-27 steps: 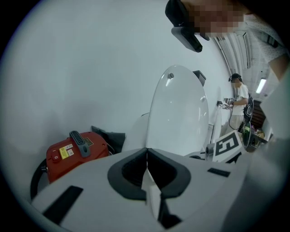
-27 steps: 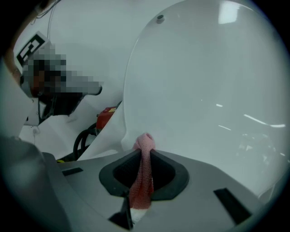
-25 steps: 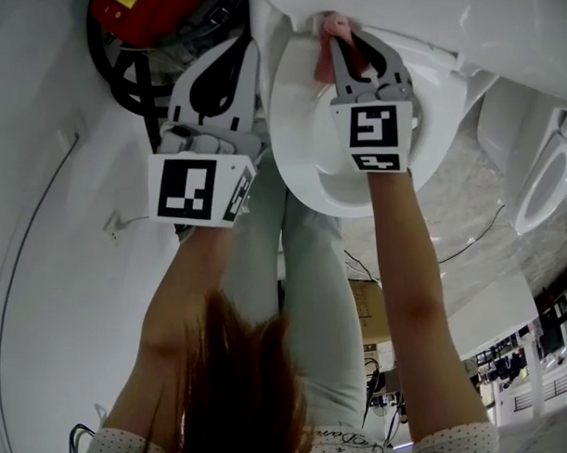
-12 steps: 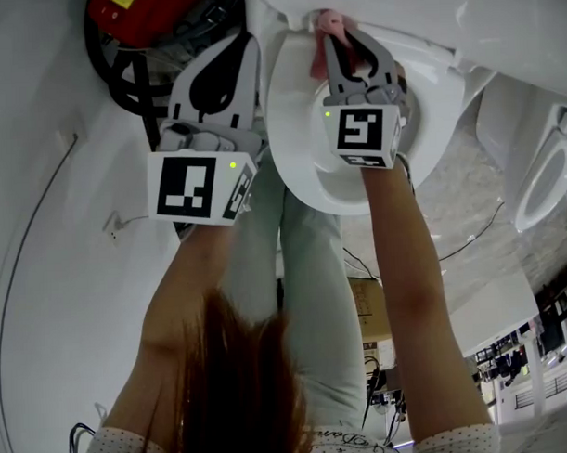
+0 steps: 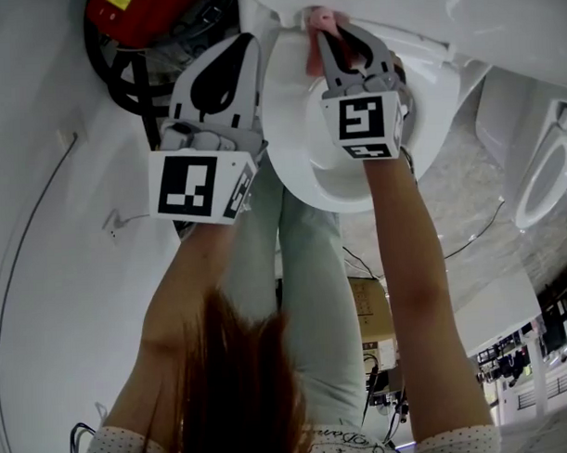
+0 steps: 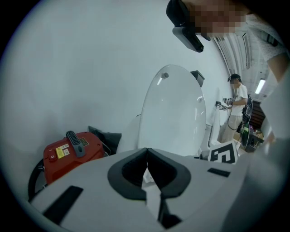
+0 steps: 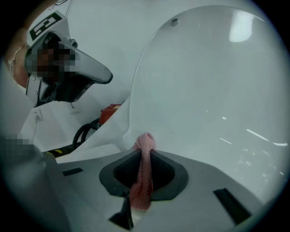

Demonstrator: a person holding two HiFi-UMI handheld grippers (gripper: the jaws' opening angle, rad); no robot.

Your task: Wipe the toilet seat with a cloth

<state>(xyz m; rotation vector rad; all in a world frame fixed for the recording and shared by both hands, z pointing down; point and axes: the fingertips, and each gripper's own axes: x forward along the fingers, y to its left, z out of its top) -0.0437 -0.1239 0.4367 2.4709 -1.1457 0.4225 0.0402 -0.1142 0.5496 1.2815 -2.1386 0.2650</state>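
Filling the upper middle of the head view, the white toilet seat (image 5: 305, 169) is the largest thing, and its raised lid (image 7: 204, 90) takes up most of the right gripper view. At the upper left of the head view a red machine (image 5: 132, 11) sits against the wall with a black hose (image 5: 121, 83) looped below it. A second toilet (image 5: 542, 179) shows at the right edge. The left gripper (image 5: 245, 41) hangs just left of the seat, off the porcelain; its own view shows the two jaws brought together with nothing between them. The right gripper (image 5: 337, 31) reaches over the seat toward the top of the frame, its jaws clamped on a pink cloth (image 7: 144, 176). The cloth runs as a narrow strip up between the jaws, and its bunched end pokes out past the tips at the back of the seat, by the foot of the lid.
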